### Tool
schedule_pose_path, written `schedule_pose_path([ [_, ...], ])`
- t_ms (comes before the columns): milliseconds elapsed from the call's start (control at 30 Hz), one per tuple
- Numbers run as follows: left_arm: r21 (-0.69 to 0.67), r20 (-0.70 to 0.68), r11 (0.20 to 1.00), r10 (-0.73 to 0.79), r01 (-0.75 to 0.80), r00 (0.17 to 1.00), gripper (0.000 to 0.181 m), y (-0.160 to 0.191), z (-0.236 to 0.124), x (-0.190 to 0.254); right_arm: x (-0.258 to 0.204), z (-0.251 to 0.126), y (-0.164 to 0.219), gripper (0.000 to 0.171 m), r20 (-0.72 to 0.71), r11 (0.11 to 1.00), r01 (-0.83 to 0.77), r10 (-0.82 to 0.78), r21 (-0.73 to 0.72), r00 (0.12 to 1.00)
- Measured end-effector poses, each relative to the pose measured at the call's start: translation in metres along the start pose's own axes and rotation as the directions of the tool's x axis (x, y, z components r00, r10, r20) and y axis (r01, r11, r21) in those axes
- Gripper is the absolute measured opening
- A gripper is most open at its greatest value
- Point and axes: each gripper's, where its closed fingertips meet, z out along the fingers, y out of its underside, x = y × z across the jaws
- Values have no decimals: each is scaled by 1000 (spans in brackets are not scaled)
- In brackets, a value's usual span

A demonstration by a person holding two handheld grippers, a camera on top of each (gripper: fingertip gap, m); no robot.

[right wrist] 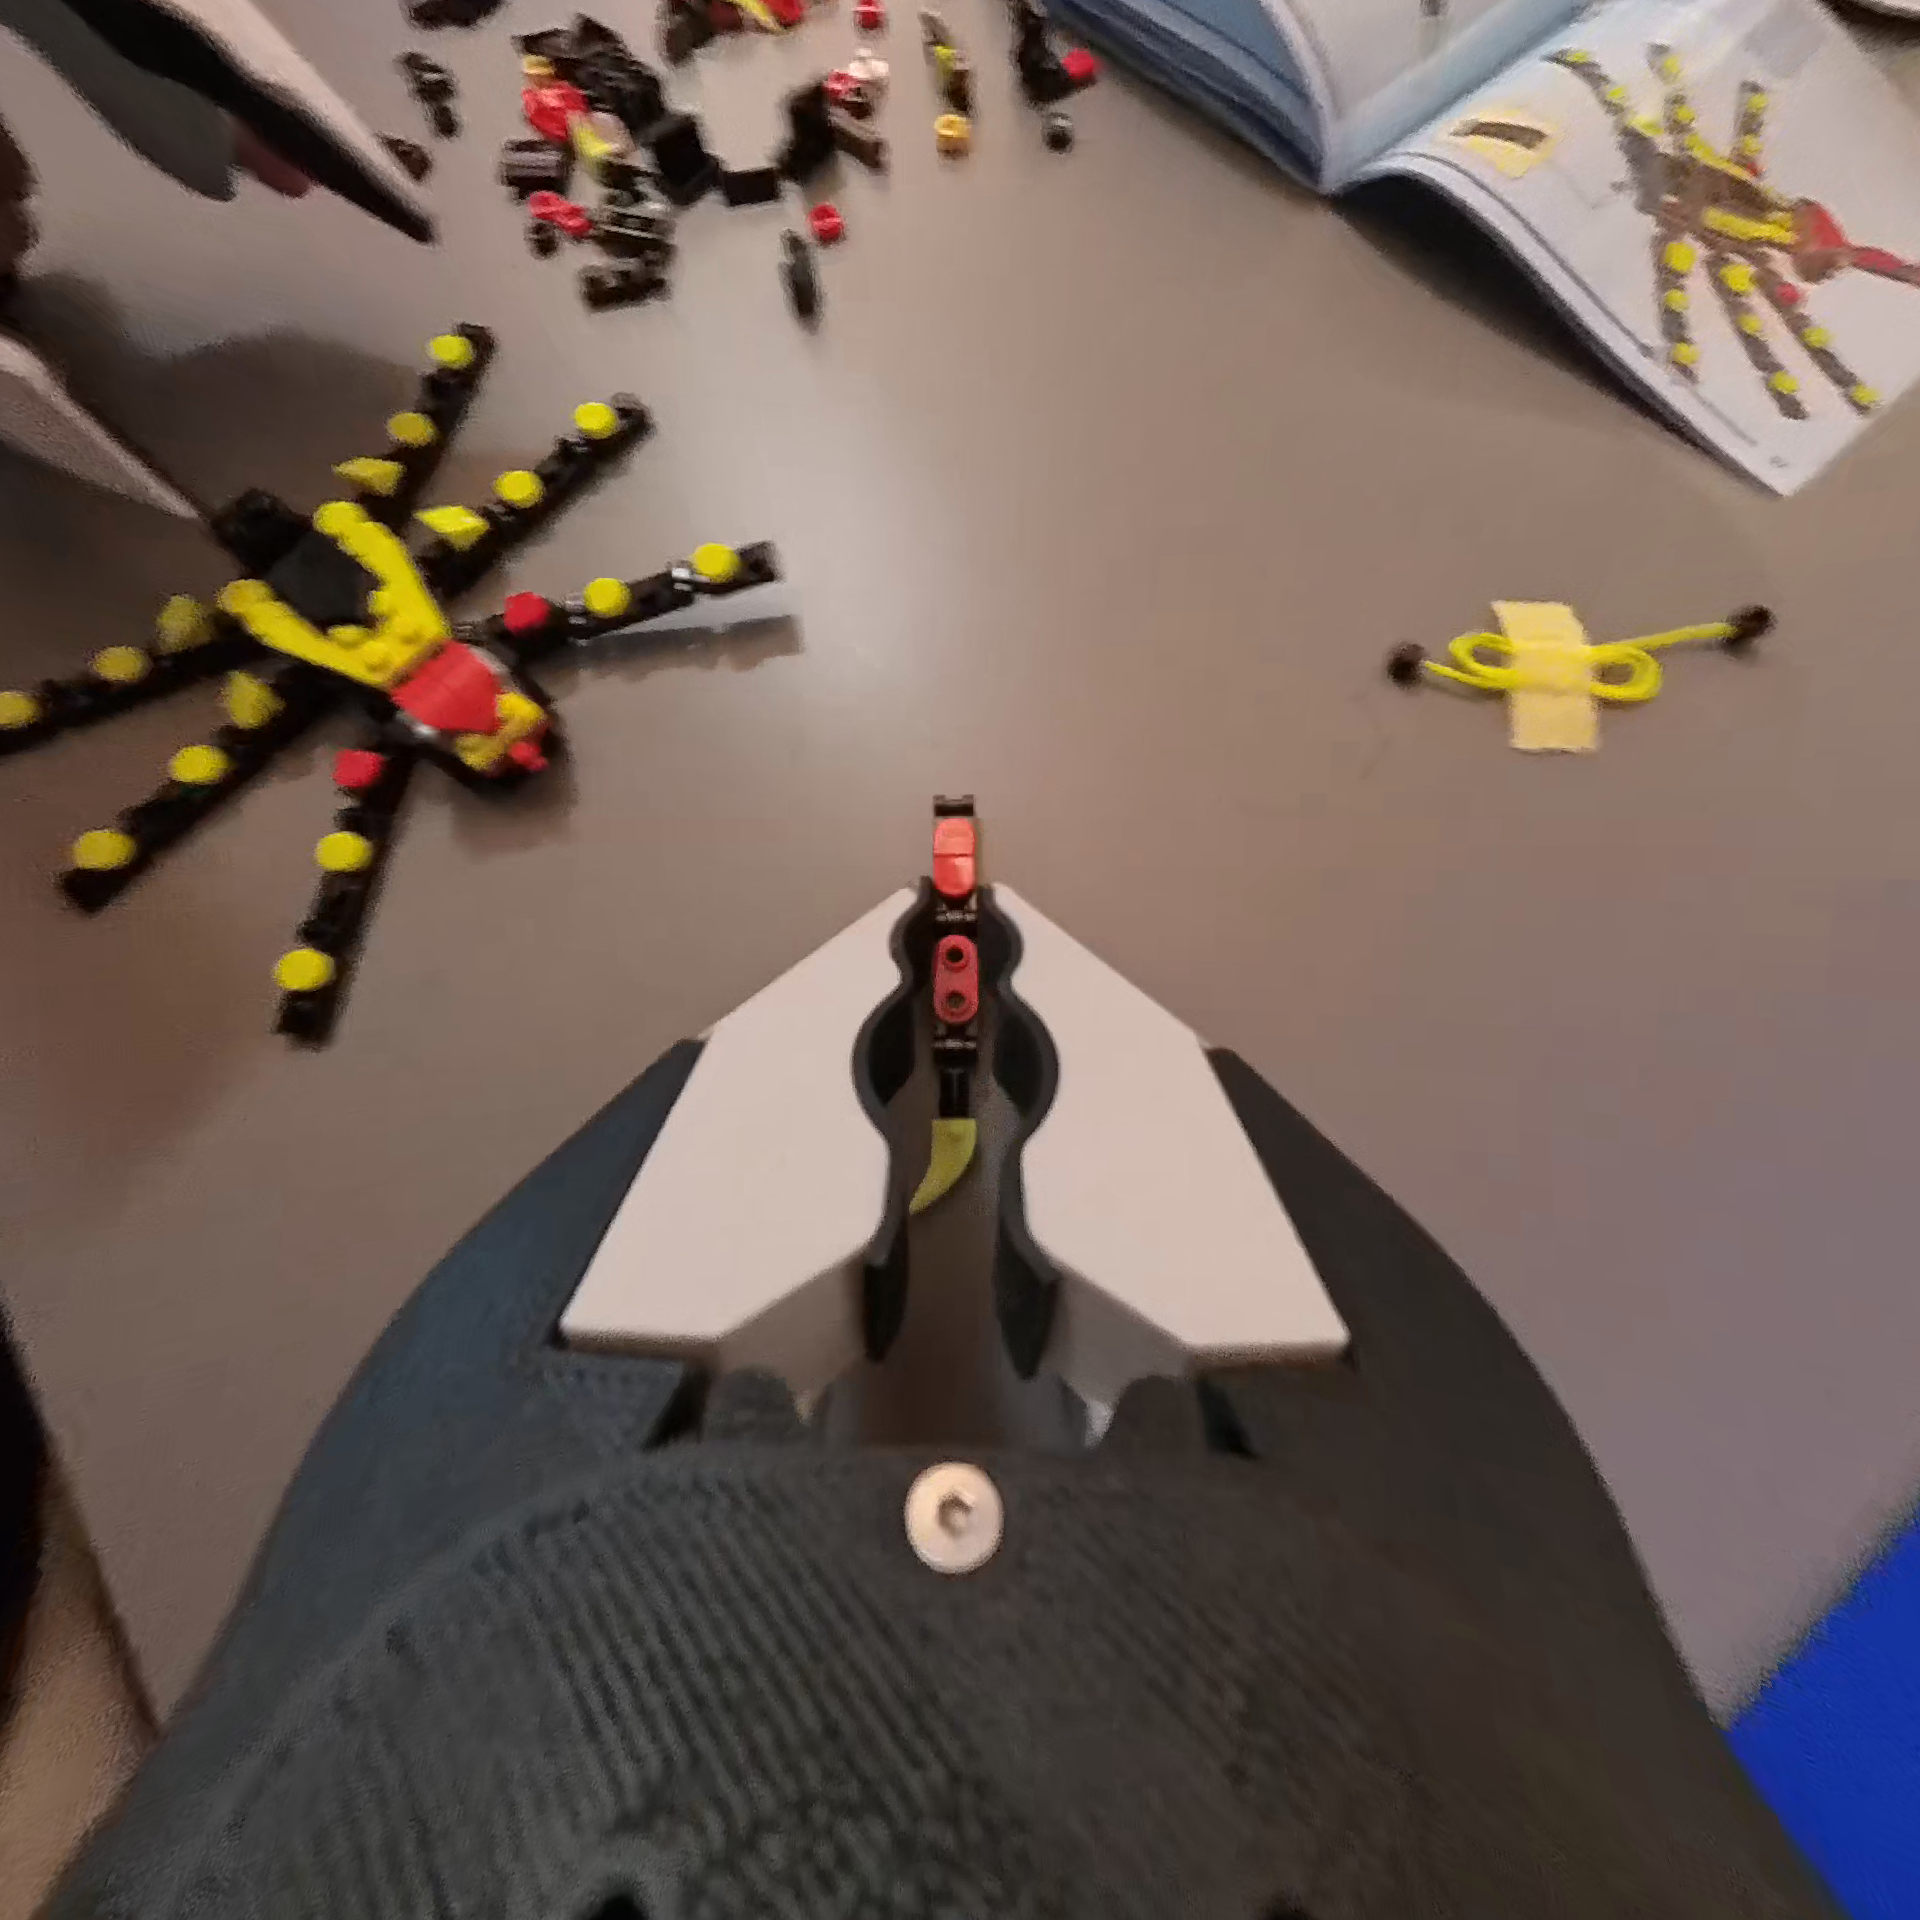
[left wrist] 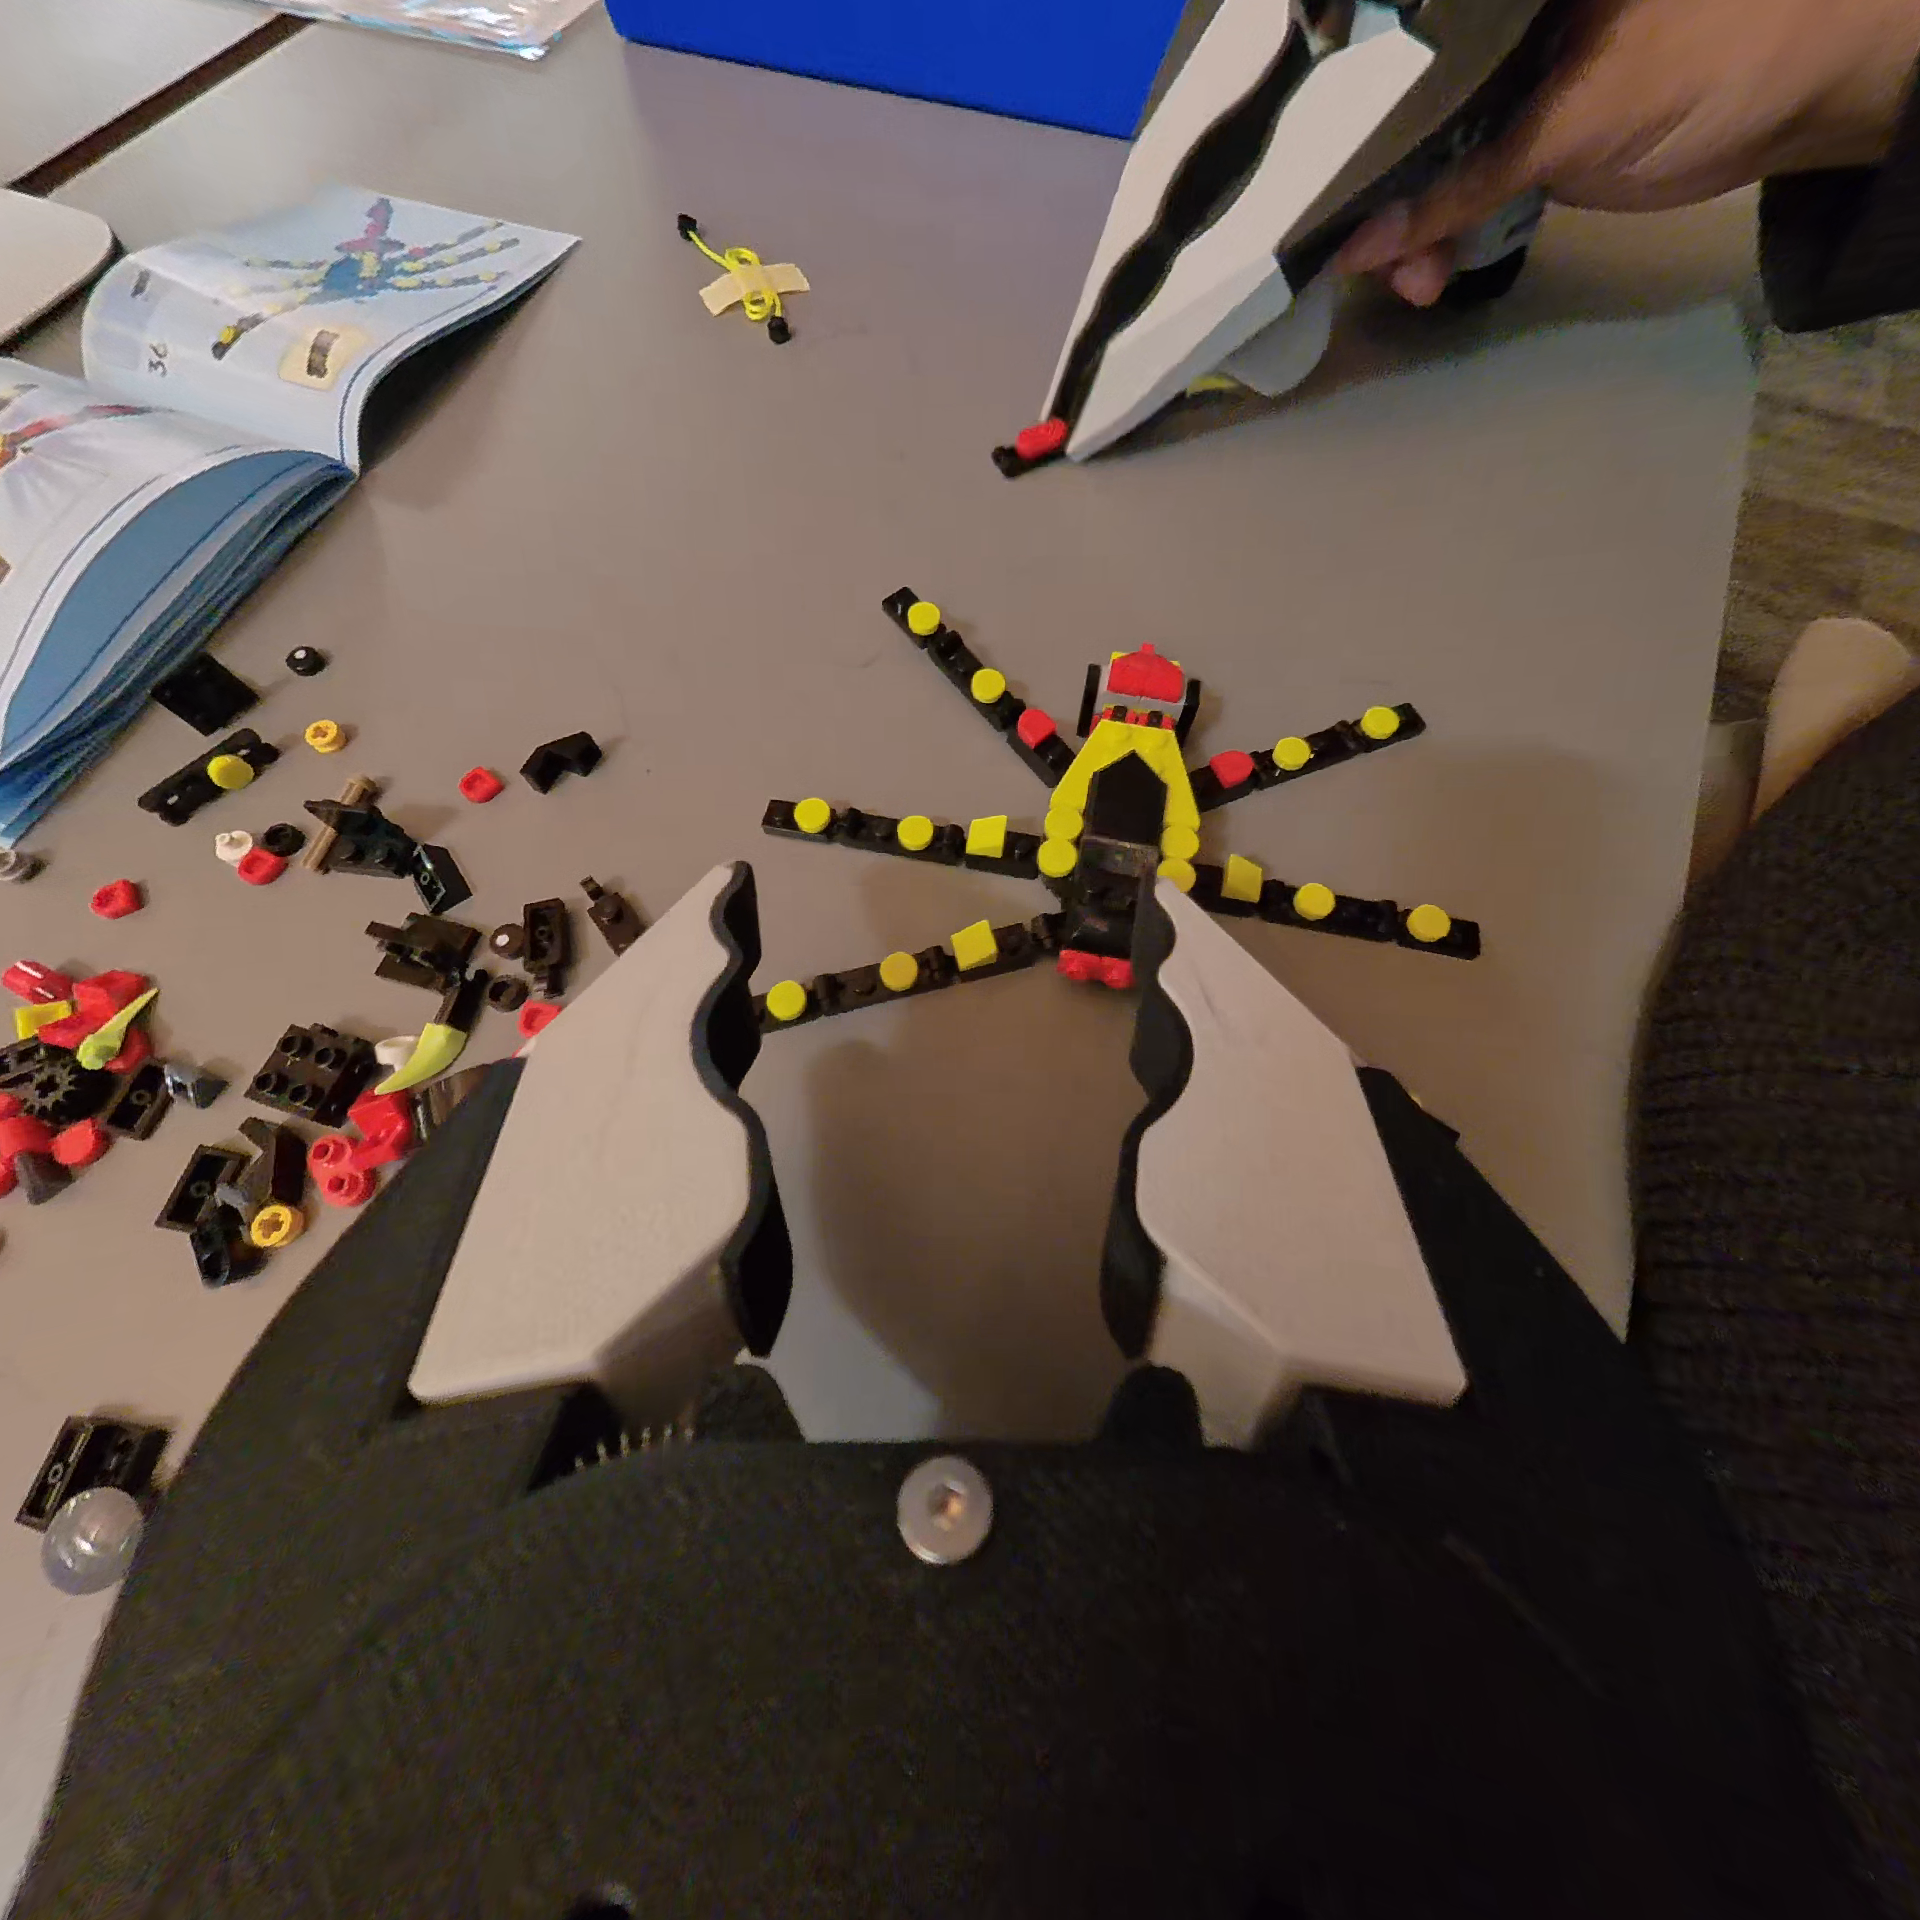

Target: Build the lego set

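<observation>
The spider model (left wrist: pixel 1122 821), black with yellow and red studs, lies flat on the grey table (left wrist: pixel 727 520) with its legs spread. My left gripper (left wrist: pixel 945 894) is open and empty at the model's rear; its right fingertip (left wrist: pixel 1158 935) is right beside the black rear body. My right gripper (right wrist: pixel 956 894) is shut on a narrow black leg section (right wrist: pixel 954 857) that carries red pieces and a yellow-green claw at its near end. In the left wrist view the right gripper (left wrist: pixel 1049 442) rests tip-down on the table behind the model, the leg section (left wrist: pixel 1029 445) poking out. The spider (right wrist: pixel 364 613) lies to its left.
An open instruction booklet (left wrist: pixel 260 343) lies at the left, also in the right wrist view (right wrist: pixel 1662 239). Several loose black, red and yellow pieces (left wrist: pixel 312 1039) lie below it. A taped yellow string (left wrist: pixel 750 281) and a blue box (left wrist: pixel 904 52) are farther back. The table edge (left wrist: pixel 1725 727) runs along the right. There is about 15 cm between the tips of the two grippers. The spider (right wrist: pixel 364 613) is about 4 cm from my left fingertips. It turns up in the left wrist view (left wrist: pixel 1132 760) as well.
</observation>
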Motion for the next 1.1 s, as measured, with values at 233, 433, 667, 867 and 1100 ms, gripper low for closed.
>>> schedule_pose_path([
  [233, 25, -54, 999, -41, 43, 998, 69, -25, 17, 29, -60, -5, -15, 6, 214, 988, 149, -155, 45, 964],
  [433, -135, -44, 987, 88, -93, 995, 57, -15, 51, 45, -77, -8, -1, 6, 277, 967, 254, -242, -10, 930],
  [667, -166, -91, 977, 124, -137, 988, 26, -12, 56, 46, -80, -10, -5, 6, 281, 961, 278, -271, 14, 921],
  [867, -138, -201, 969, 177, -207, 963, 26, -5, 45, 56, -95, -13, -1, 6, 359, 951, 306, -299, 38, 884],
  [1100, -120, -222, 970, 182, -212, 958, 26, -2, 40, 56, -99, -6, 5, 6, 369, 949, 315, -297, 15, 881],
])
